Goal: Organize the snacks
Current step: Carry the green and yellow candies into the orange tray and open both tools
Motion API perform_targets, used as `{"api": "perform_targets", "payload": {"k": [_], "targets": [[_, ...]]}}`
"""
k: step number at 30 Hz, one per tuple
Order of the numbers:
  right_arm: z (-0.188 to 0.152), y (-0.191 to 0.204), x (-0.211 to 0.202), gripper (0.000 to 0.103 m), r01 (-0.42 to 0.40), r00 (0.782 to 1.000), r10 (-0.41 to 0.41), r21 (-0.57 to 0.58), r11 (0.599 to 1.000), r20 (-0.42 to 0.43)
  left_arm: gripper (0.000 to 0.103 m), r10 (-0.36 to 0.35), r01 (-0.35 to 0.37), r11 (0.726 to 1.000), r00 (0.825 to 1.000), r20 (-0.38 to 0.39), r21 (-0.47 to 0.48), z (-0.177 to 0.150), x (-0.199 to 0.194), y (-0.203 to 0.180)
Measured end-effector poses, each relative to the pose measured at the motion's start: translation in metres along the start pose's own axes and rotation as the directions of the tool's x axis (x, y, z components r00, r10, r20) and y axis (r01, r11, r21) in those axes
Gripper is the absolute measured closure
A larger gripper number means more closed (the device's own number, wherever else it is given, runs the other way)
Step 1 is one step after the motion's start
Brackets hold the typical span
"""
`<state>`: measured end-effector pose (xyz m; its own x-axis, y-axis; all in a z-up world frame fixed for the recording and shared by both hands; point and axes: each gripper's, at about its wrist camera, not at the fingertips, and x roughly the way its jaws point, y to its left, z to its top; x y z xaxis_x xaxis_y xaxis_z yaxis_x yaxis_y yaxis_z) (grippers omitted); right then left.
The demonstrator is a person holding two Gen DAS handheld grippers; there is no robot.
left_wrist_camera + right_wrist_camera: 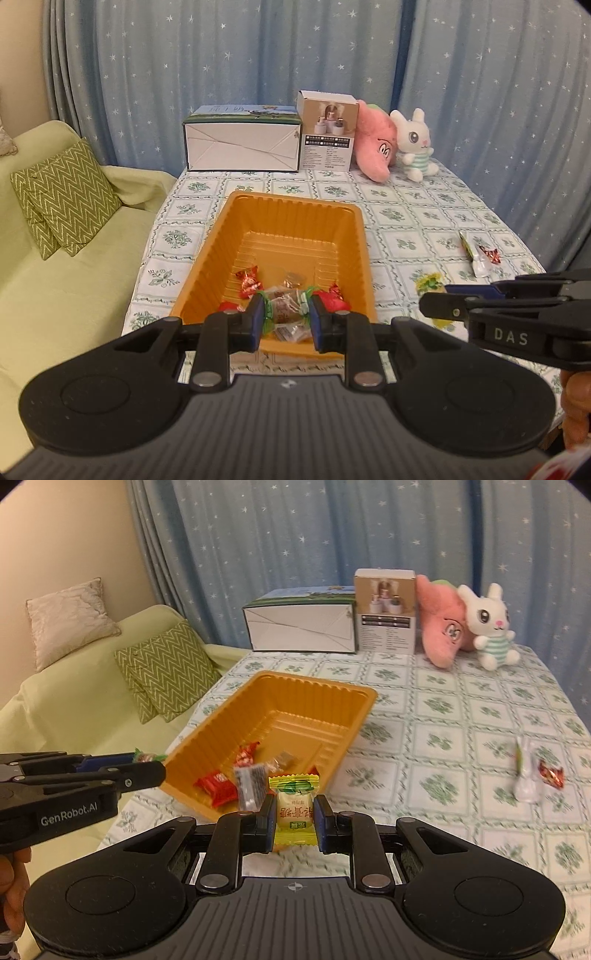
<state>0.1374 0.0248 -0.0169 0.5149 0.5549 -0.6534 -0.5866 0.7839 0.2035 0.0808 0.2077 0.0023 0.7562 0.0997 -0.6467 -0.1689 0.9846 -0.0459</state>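
An orange plastic tray [295, 202] [314, 684] sits on the flowered tablecloth. Several wrapped candies lie in it, among them red ones [249, 282] [218, 786]. My left gripper [286, 308] is shut on a clear, green-ended candy [283, 312] over the tray's near end. In the right wrist view the left gripper [147, 766] comes in from the left beside the tray. My right gripper [295, 806] is shut on a yellow-green candy [295, 805] just short of the tray's near corner. The left wrist view shows the right gripper [443, 299] to the right of the tray.
A white packet [524, 775] and a red candy [550, 773] lie on the cloth to the right. Two cartons [242, 142] [328, 129] and two plush toys [376, 147] [415, 144] line the far edge. A green sofa with cushions [66, 195] stands left of the table.
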Motion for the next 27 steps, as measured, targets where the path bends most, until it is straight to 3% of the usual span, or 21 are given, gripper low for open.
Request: {"api": "perform_targets", "payload": {"k": [14, 27], "targets": [[0.038, -0.003, 0.079, 0.082, -0.023, 0.999, 0.023, 0.0, 1.0, -0.042, 0.08, -0.006, 0.006, 1.0, 0.999, -0.052, 0.002, 0.023, 0.072, 0.03], [0.046, -0.011, 0.117, 0.082, -0.021, 0.997, 0.022, 0.007, 1.0, -0.069, 0.078, 0.0, 0.0, 1.0, 0.997, -0.074, -0.002, 0.03, 0.116, 0.044]]}}
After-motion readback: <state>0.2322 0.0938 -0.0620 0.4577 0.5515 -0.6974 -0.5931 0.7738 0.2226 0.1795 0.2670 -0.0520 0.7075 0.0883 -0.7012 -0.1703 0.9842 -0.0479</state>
